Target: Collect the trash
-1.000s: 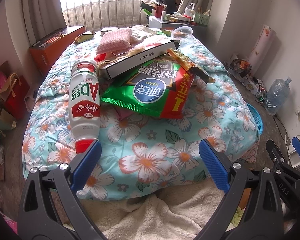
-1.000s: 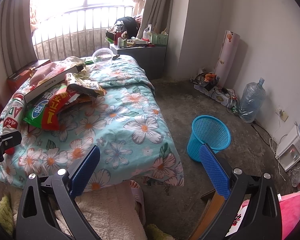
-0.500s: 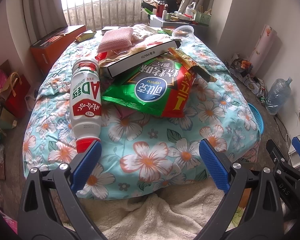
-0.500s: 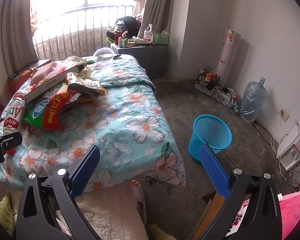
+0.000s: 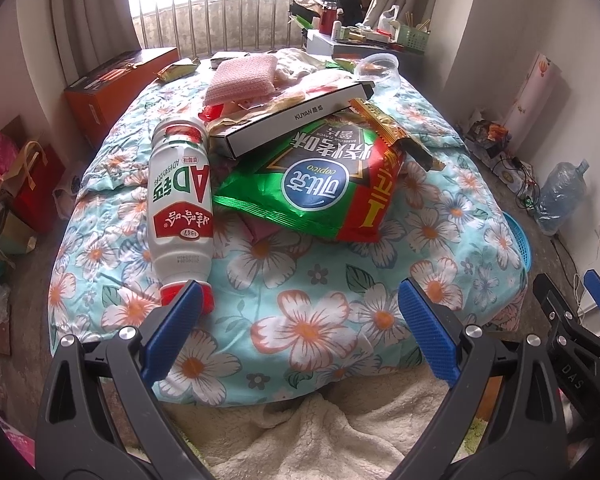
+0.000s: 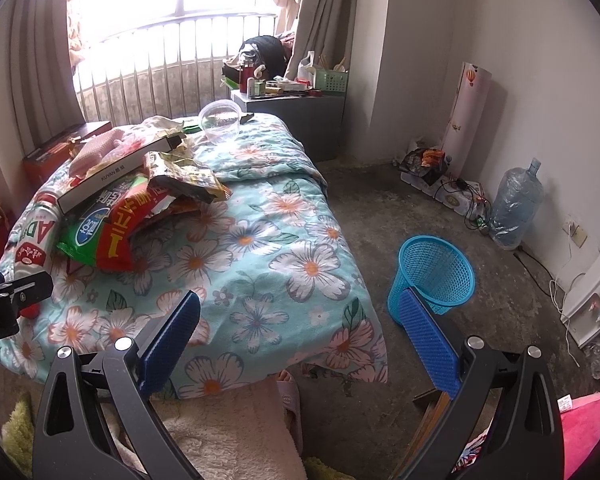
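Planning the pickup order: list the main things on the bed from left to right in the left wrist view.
Drink bottle → chip bag → gold wrapper. The box lies across the pile, so it is left out.

bottle (image 5: 180, 208): glossy plastic | snack bag (image 5: 316, 184): shiny foil | basket (image 6: 434, 276): plastic mesh | floor (image 6: 380, 216): rough, probably concrete
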{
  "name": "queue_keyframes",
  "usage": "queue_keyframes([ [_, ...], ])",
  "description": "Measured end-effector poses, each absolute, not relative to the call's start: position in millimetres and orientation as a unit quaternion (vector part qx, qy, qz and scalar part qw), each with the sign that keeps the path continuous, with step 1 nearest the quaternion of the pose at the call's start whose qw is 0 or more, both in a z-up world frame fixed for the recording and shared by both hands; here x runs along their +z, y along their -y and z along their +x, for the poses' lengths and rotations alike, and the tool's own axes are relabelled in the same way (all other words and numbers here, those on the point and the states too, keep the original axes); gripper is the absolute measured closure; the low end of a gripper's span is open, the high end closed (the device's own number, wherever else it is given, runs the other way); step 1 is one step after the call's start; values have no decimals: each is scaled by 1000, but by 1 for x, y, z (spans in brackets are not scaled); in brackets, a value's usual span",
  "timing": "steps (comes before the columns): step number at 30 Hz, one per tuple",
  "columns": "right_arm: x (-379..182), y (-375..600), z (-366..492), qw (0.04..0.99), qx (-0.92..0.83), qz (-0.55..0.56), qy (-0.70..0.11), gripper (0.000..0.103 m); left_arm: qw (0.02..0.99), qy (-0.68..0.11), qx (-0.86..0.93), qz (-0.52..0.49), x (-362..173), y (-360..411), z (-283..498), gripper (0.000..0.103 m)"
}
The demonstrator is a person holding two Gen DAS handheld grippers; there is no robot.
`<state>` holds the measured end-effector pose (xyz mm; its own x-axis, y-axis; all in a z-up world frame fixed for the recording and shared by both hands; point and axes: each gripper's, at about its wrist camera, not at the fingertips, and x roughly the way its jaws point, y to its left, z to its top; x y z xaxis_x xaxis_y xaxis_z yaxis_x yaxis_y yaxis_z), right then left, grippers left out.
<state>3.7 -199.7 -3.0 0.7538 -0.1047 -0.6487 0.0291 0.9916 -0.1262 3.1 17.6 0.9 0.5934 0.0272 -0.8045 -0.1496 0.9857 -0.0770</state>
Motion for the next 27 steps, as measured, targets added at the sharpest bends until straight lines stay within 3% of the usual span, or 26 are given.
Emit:
queue_keyframes([
  [4,6,188,14,943,-19,-54,-328,6,897,-429,36,-99,4,-36,6,9],
  [10,21,163,33,959,46,-49,-277,6,936,-328,1,-130,24,-85,2,9],
  [16,20,147,54,955,96,-19,-281,6,955,-268,14,-130,46,-133,17,9],
  [22,13,154,78,943,115,4,-311,6,942,-290,-24,-166,59,-162,69,9],
  [27,17,171,102,941,120,39,-313,6,905,-373,-74,-190,57,-171,153,9],
])
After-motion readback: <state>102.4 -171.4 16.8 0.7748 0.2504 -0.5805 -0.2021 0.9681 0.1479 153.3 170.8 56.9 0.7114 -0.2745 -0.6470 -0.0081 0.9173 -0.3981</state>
